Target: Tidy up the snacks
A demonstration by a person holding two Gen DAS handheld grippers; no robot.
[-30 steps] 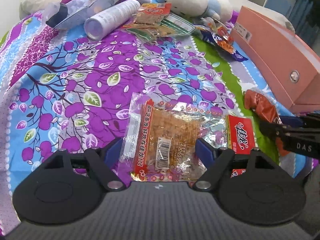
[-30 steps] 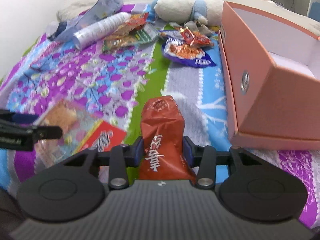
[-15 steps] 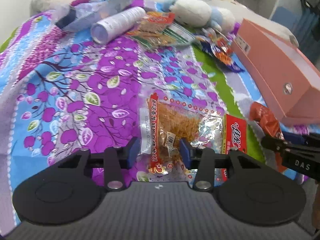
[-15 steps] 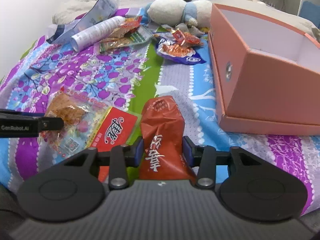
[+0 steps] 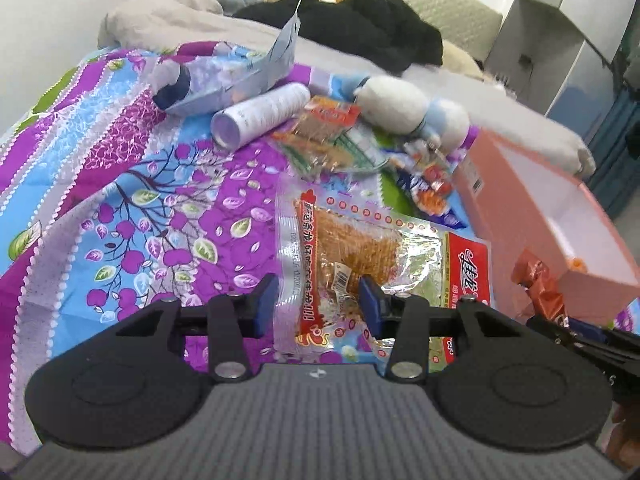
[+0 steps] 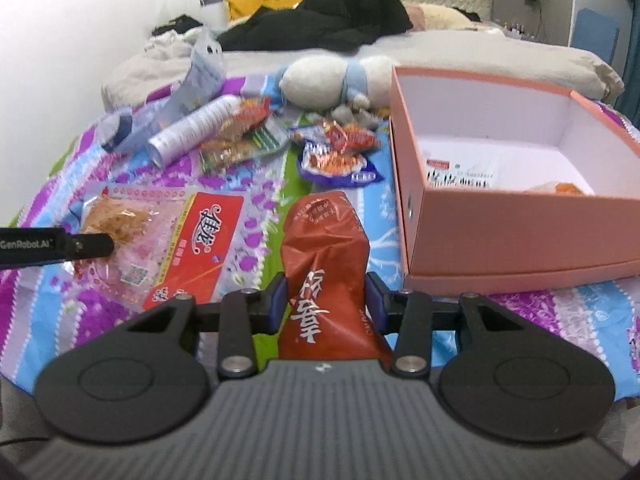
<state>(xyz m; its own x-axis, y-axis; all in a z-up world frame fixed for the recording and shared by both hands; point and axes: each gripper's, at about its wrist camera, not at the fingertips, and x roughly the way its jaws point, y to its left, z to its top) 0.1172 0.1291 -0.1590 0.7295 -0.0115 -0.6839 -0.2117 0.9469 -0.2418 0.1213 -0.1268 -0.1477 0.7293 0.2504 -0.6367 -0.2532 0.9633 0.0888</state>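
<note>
We squeeze the clear snack bag in our left tool and the red packet in our right tool (beside the pink box).

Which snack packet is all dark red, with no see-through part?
The crinkled red-brown pouch held by the right gripper. The left gripper holds a clear packet showing the snack inside.
</note>
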